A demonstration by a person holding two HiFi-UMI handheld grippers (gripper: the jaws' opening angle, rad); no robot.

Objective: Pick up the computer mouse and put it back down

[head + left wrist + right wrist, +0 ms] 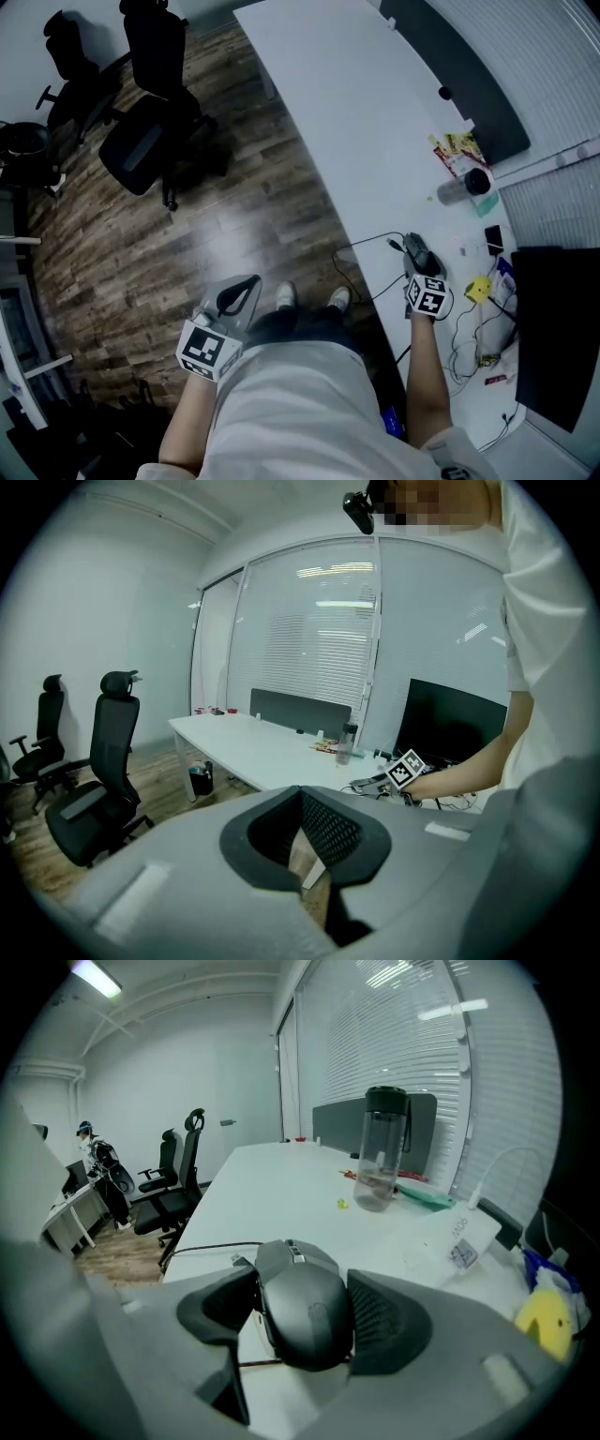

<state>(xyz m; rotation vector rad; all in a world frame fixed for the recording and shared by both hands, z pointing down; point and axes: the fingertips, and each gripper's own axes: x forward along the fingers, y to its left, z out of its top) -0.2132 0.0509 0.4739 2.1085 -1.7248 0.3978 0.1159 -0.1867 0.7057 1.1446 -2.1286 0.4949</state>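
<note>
Computer mouse [305, 1312] clamped between the pads of the right gripper [302, 1302], at the near end of the white desk [253, 1185]. The pads cover its flanks, so contact with the desk cannot be judged. Left gripper [301, 793], left of the desk: tips together, empty.

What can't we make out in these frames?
- Right gripper view: whether the computer mouse touches the table; its own body hides the underside.
- Head view: most of the computer mouse, covered by the right hand-held gripper.
- Right gripper view: print on the white box, too small.
</note>
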